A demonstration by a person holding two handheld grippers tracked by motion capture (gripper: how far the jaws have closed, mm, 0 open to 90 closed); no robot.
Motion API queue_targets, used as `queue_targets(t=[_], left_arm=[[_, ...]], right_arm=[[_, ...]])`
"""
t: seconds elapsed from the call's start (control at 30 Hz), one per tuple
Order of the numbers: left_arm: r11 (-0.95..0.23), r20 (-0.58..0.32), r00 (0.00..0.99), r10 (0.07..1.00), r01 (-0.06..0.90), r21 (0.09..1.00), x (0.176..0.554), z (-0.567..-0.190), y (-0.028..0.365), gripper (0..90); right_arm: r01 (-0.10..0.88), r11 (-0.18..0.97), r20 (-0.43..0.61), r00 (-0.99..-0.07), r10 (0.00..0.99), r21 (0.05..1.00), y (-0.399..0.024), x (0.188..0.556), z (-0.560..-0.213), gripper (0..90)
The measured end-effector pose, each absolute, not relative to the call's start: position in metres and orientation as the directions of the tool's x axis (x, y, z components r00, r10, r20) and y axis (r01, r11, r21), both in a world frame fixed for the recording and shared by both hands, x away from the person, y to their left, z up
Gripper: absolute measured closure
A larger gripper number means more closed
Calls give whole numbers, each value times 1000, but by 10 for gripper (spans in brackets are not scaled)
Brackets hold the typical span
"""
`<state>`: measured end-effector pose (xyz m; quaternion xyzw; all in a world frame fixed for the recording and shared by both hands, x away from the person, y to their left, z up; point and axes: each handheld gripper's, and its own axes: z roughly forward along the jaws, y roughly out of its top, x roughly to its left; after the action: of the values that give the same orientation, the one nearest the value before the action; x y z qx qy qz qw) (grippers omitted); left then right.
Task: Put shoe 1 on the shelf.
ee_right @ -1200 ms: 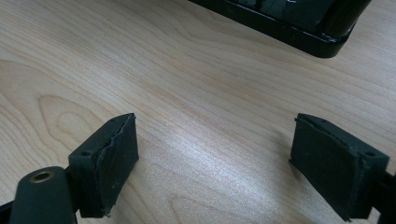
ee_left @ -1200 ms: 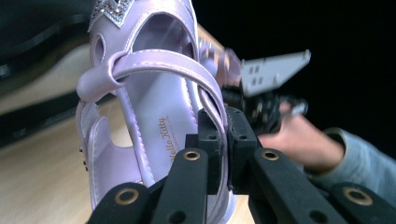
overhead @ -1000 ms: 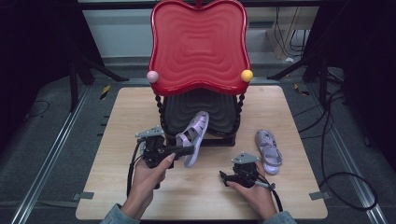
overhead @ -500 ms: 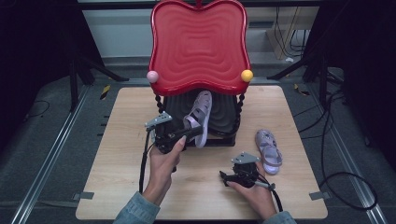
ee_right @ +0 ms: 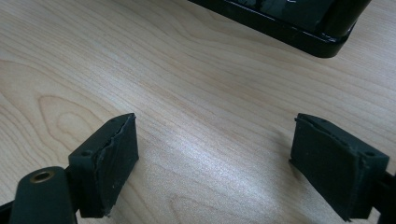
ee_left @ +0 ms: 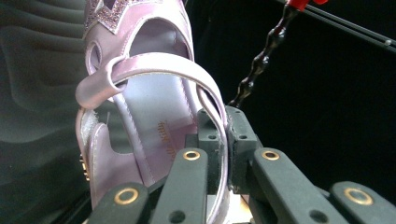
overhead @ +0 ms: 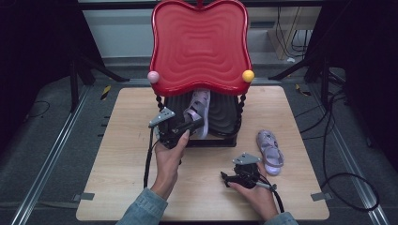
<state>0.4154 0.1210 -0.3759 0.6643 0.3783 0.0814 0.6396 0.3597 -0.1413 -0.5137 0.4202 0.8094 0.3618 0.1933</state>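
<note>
sandal [ee_left: 154,116] strap pinched between left fingers [ee_left: 208,135]; right fingers [ee_right: 107,163] spread, nothing between.

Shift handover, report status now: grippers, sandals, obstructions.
Left gripper shut on sandal strap, at rack's lower shelf. Right gripper open, resting on table. Second sandal beside rack. Red top shelf overhangs the entry.

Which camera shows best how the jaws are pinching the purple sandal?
The left gripper view: the sandal is close up, with its strap clamped between the left gripper's jaws. The high view shows the sandal from farther off, under the red shelf. The right gripper view shows bare table.
</note>
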Motion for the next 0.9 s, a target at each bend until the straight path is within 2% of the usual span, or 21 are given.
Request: queue_targets(t=[0.57,0.7,0.8,0.9], left_arm=[[86,-255,604,755,294,952,452,-386,109,862],[79,-242,582,776,291,953,455,-388,108,862],[50,-189,551,813,257,965,450,-386,108,862],[54,-188,528,828,259,964,449,-386,110,863]], right_arm=[[539,387,-11,-574,819,748,-141,360,-514,149],[539,387,-10,-574,819,748,-141,360,-514,150],[538,387,-10,-574,819,749,-141,360,-514,150],[538,387,-11,-574,819,748,-141,360,-514,149]])
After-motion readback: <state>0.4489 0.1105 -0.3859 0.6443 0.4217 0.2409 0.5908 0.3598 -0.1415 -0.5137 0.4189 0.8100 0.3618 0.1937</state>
